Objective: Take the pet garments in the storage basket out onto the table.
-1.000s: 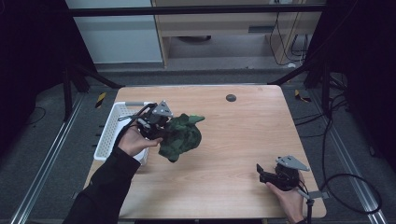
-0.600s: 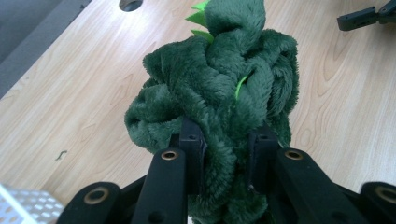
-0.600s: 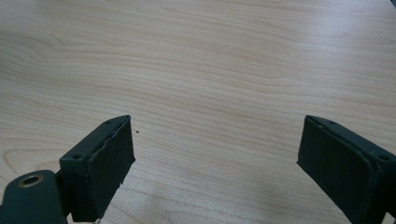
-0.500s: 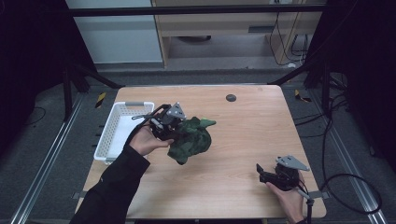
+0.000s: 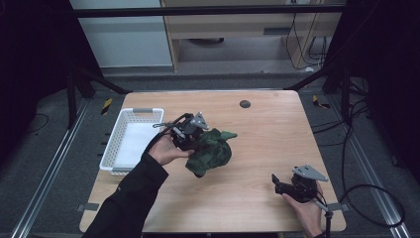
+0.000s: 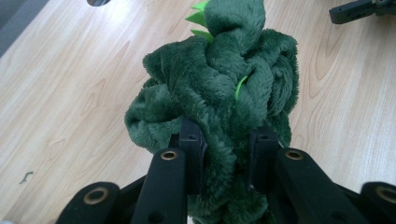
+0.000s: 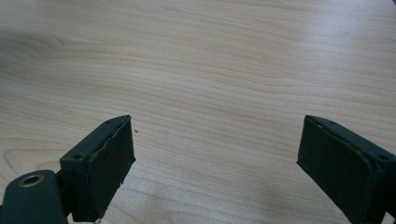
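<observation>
Left gripper (image 6: pixel 227 144) clamps plush (image 6: pixel 219 88) — lime spikes (image 6: pixel 198 18).

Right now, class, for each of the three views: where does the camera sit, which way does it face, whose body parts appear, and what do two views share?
High view: above the person's side, facing forward and down on the wooden table; both forearms, left gripper, right gripper.
Left gripper view: rides the left gripper, facing along its jaws, shut on the green plush toy.
Right gripper view: rides the right gripper, facing bare tabletop between open jaws.
Shared: high and left gripper views both show the toy.
</observation>
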Demonstrator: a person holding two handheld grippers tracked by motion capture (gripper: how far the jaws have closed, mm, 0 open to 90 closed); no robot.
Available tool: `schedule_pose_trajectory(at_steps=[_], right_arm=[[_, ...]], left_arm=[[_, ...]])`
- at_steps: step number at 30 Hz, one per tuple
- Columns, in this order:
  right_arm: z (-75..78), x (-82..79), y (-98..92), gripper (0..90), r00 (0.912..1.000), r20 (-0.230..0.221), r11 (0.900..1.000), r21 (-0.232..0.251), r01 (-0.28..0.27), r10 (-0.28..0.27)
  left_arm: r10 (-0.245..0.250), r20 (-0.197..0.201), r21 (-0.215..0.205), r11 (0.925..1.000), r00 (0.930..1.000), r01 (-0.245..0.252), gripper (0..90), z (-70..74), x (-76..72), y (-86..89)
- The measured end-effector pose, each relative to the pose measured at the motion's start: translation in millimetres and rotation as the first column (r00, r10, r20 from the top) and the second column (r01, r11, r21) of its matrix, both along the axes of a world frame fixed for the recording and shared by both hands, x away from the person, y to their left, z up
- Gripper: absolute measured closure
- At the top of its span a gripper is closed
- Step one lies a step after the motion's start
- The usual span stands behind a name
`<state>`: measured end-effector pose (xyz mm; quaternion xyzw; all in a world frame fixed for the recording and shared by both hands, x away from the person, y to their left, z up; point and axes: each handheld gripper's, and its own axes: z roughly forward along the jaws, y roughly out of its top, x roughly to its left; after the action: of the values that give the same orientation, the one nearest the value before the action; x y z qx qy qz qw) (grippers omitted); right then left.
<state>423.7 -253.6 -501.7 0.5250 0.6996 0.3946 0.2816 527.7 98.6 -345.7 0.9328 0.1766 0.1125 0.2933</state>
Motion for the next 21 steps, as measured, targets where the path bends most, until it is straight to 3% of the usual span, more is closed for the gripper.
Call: schedule_pose_trajectory(at_steps=[21], right_arm=[[0.1, -0.1, 0.5, 10.8, 1.0000, -0.002, 1.000, 0.001, 0.000, 0.000]], left_arm=[[-0.043, -0.042, 0.072, 0.9964, 0.9982, 0.046, 72.2, -26.6, 4.8, -22.6]])
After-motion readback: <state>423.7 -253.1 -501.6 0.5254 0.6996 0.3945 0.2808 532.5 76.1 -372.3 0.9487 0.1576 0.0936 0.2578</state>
